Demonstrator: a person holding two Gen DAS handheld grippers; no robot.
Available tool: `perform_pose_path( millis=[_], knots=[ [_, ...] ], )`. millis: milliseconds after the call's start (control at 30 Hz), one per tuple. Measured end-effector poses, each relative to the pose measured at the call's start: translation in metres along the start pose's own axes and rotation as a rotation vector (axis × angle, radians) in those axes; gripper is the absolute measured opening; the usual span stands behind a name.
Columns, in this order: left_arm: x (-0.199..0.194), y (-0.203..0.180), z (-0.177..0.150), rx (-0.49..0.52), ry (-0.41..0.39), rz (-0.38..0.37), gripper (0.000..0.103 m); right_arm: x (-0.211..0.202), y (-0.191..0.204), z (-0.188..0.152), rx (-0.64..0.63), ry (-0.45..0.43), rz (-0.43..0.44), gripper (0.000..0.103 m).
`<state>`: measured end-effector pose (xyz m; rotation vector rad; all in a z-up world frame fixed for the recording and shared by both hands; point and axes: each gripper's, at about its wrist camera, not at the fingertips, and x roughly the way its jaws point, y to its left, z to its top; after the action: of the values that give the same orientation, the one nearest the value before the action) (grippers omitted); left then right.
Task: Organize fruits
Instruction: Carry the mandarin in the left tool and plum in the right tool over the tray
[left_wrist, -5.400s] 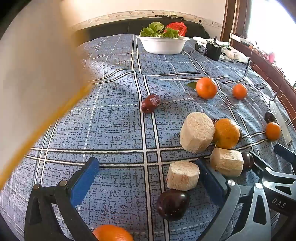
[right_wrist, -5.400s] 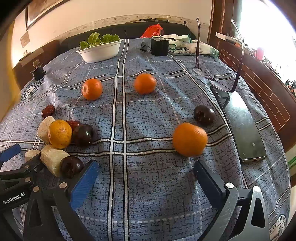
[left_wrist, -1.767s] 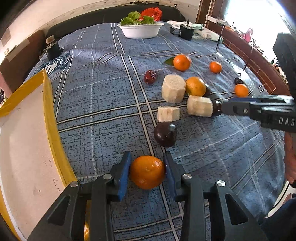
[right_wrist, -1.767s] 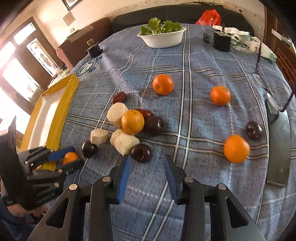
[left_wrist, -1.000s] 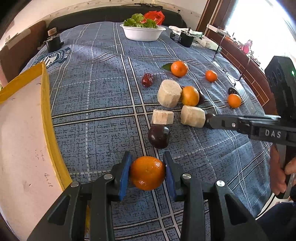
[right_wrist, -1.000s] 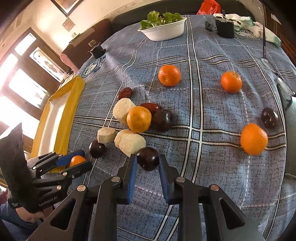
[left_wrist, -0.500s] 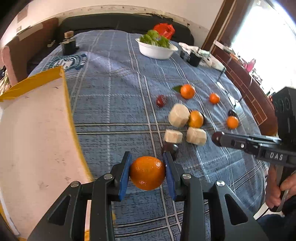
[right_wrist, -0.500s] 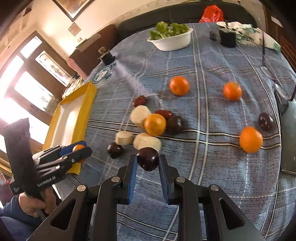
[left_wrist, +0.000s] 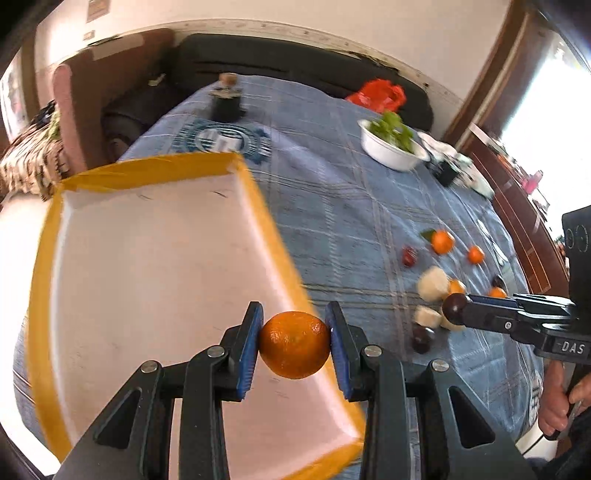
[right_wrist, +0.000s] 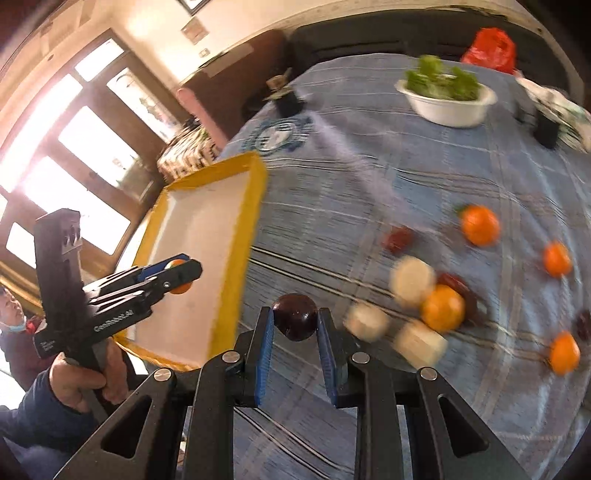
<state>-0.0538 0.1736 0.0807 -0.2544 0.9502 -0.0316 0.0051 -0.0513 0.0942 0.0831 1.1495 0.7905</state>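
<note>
orange, round and glossy, the small citrus fruit (left_wrist: 294, 345) sits clamped between the blue pads of the left gripper (left_wrist: 294, 345), held above the yellow-rimmed white tray (left_wrist: 155, 266) near its right edge — the nearer hand for a drop. the right gripper (right_wrist: 295, 325) is closed on a dark purple plum (right_wrist: 295, 321), above the blue plaid tablecloth (right_wrist: 369, 177); the tray lies to its left.

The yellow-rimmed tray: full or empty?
Empty: the yellow-rimmed tray shows only bare white floor; the orange is held above it.
</note>
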Motion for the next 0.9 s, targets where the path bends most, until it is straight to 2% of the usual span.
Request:
perform_pose_path(
  millis=[200, 300, 500, 767, 900],
  knots=[
    [0.008, 0.042, 0.030, -0.032, 0.013, 0.034, 0.034, 0.045, 0.046, 0.060, -0.038, 0.016, 0.049, 0.027],
    [0.017, 0.063, 0.045, -0.063, 0.022, 0.044, 0.034, 0.070, 0.057, 0.087, -0.019, 0.026, 0.063, 0.027],
    [0.050, 0.100, 0.068, -0.136, 0.043, 0.065, 0.034, 0.129, 0.068, 0.136, 0.031, 0.051, 0.026, 0.027],
    [0.079, 0.123, 0.077, -0.194, 0.070, 0.080, 0.034, 0.176, 0.071, 0.157, 0.048, 0.092, -0.028, 0.027],
    [0.082, 0.123, 0.080, -0.177, 0.059, 0.082, 0.034, 0.189, 0.073, 0.159, 0.034, 0.111, -0.050, 0.027]
  ],
)
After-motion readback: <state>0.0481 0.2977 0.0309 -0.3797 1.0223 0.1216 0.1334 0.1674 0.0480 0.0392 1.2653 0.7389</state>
